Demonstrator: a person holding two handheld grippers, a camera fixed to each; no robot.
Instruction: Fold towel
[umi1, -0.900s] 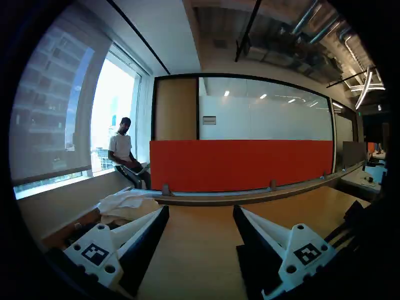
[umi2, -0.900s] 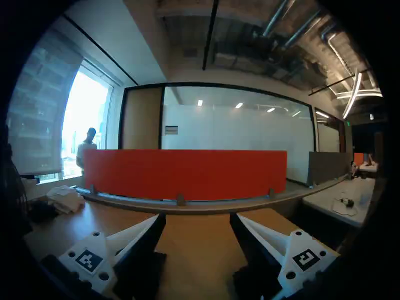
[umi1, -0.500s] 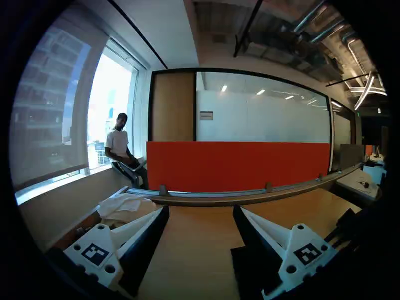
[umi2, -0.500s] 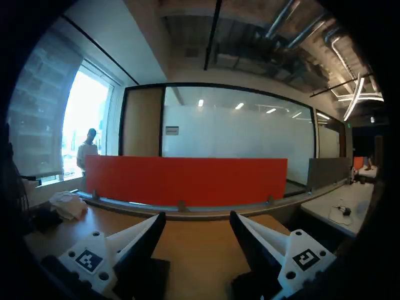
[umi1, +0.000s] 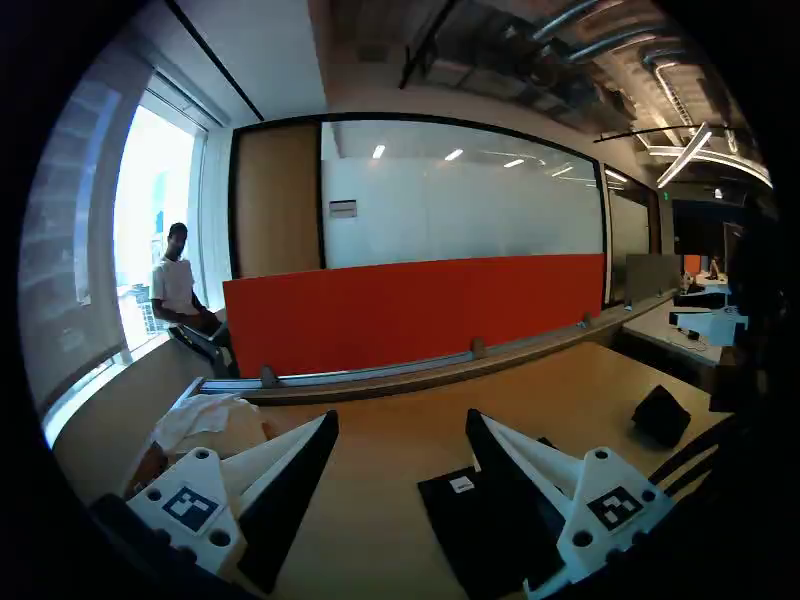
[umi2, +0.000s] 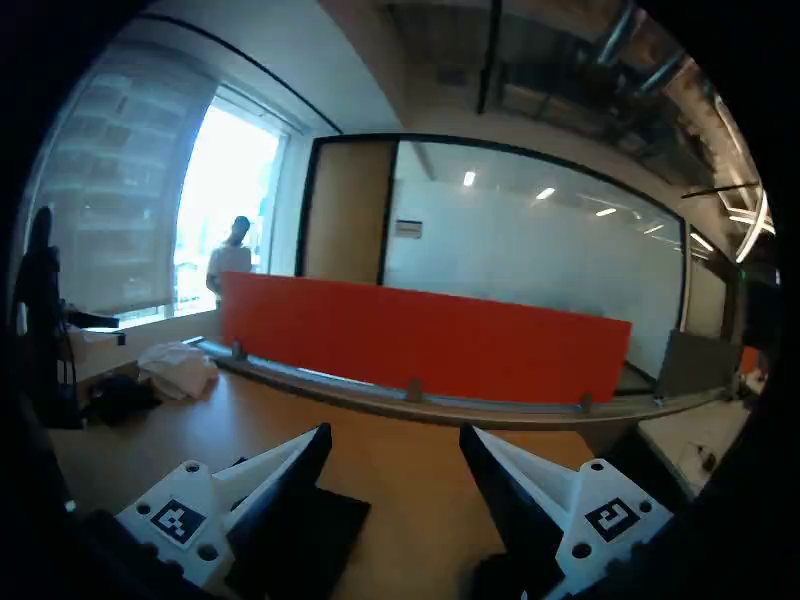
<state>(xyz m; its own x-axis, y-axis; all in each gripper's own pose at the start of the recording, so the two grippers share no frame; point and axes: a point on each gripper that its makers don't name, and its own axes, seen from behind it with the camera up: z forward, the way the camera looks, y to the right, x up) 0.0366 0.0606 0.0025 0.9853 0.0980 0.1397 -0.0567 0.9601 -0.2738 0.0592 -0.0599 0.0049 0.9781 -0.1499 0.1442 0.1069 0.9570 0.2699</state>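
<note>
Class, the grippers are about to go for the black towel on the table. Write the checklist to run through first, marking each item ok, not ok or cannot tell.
1. Left gripper open: ok.
2. Right gripper open: ok.
3. Nothing held between either gripper's fingers: ok.
4. Black towel lying flat on the table: ok.
5. Position of the towel's near corners: cannot tell, the fingers hide them.
6. White cloth pile apart from the towel: ok.
</note>
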